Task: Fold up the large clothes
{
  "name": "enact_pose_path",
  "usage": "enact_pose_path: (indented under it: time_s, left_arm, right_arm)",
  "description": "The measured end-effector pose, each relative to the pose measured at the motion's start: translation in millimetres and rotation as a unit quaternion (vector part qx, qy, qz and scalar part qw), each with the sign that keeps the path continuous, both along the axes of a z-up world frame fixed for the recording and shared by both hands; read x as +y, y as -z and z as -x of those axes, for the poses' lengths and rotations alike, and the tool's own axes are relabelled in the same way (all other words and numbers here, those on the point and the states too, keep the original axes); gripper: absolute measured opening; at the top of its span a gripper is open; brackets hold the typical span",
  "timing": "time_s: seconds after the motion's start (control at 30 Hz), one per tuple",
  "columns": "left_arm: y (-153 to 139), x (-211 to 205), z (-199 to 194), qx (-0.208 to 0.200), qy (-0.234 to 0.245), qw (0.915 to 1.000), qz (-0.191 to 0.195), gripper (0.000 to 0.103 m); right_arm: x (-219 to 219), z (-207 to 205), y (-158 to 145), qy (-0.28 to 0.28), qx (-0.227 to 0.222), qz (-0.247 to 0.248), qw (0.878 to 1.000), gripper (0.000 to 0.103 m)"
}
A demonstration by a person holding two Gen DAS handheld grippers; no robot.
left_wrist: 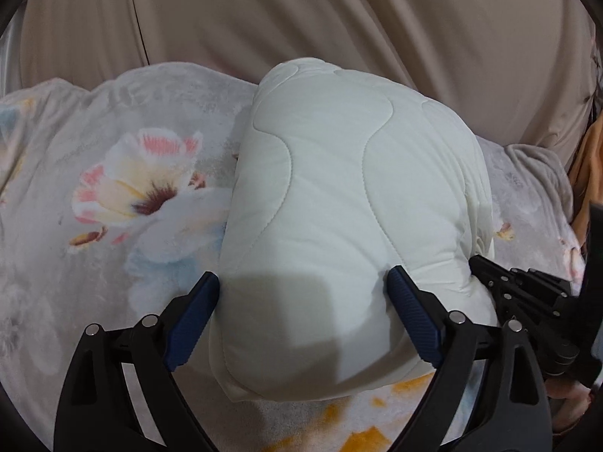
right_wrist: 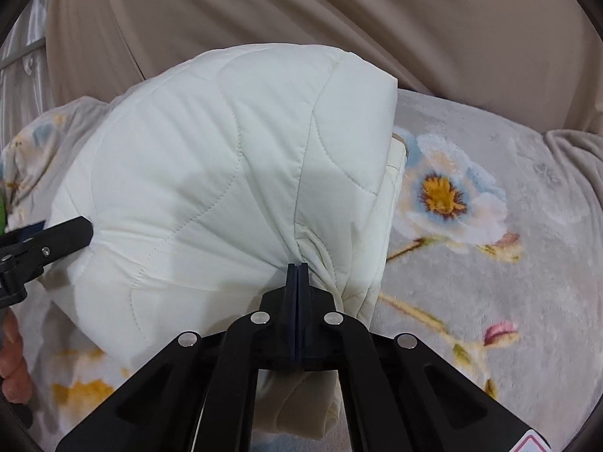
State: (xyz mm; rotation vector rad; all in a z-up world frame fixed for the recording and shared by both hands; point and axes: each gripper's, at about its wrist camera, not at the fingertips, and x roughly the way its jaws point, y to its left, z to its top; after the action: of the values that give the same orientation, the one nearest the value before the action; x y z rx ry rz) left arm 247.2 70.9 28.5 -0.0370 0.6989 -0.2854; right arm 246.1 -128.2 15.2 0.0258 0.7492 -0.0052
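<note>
White quilted garment (left_wrist: pixel 339 196), wavy stitch lines, folded into thick puffy bundle; lies on floral blanket (left_wrist: pixel 113 173), layered edges bunched at near right corner

Left claw (left_wrist: pixel 303 324): black linkage arms, silver rivets, ribbed blue pads (left_wrist: pixel 414 316). Right claw (right_wrist: pixel 297 269): identical black build, dark blue pads.

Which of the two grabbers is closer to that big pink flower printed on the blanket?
Left. The left gripper straddles the white quilted garment right beside the pink flower; the right gripper pinches the garment's far side, away from it.
</note>
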Motion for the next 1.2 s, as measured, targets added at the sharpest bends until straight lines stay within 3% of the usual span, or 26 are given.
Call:
enact_pose_path:
  time_s: [0.17, 0.3, 0.37, 0.43, 0.6, 0.7, 0.83, 1.0, 1.2]
  left_arm:
    - [-16.8, 13.1, 11.5, -0.004, -0.011, 0.9999, 0.011, 0.086]
    - [-27.7, 32.3, 27.4, -0.02, -0.031, 0.9993, -0.002, 0.085]
    - [-22.9, 38.0, 30.8, -0.01, -0.035, 0.9993, -0.01, 0.085]
    - [-12.6, 43.2, 31.0, 0.005, -0.044, 0.999, -0.012, 0.085]
    - [12.1, 39.5, 29.2, 0.032, -0.04, 0.9986, -0.012, 0.087]
    - [18.4, 28.0, 32.8, 0.019, -0.048, 0.9978, -0.04, 0.087]
    - [13.5, 20.4, 44.8, 0.021, -0.044, 0.9982, -0.036, 0.086]
    - [4.9, 11.3, 59.8, -0.007, -0.049, 0.9976, -0.049, 0.09]
    - [-2.4, 16.3, 64.4, -0.03, -0.072, 0.9956, -0.052, 0.09]
  right_arm:
    - [-0.7, 31.9, -38.1, 0.001, -0.043, -0.022, 0.999, 0.0]
    - [4.4, 60.5, -59.4, -0.048, -0.044, -0.054, 0.996, 0.0]
    - [11.5, 63.9, -51.8, -0.067, -0.029, -0.047, 0.996, 0.0]
    - [13.6, 56.5, -34.7, -0.05, -0.01, -0.016, 0.999, 0.0]
    - [-5.8, 31.9, 15.2, -0.035, 0.033, -0.044, 0.998, 0.0]
    - [1.0, 33.5, 12.9, -0.029, 0.03, -0.028, 0.999, 0.0]
    - [2.2, 53.9, -9.8, -0.012, 0.006, -0.05, 0.999, 0.0]
    - [8.4, 80.0, -37.3, 0.006, -0.028, -0.05, 0.998, 0.005]
    - [12.4, 63.5, -5.6, 0.029, -0.004, 0.001, 1.0, 0.0]
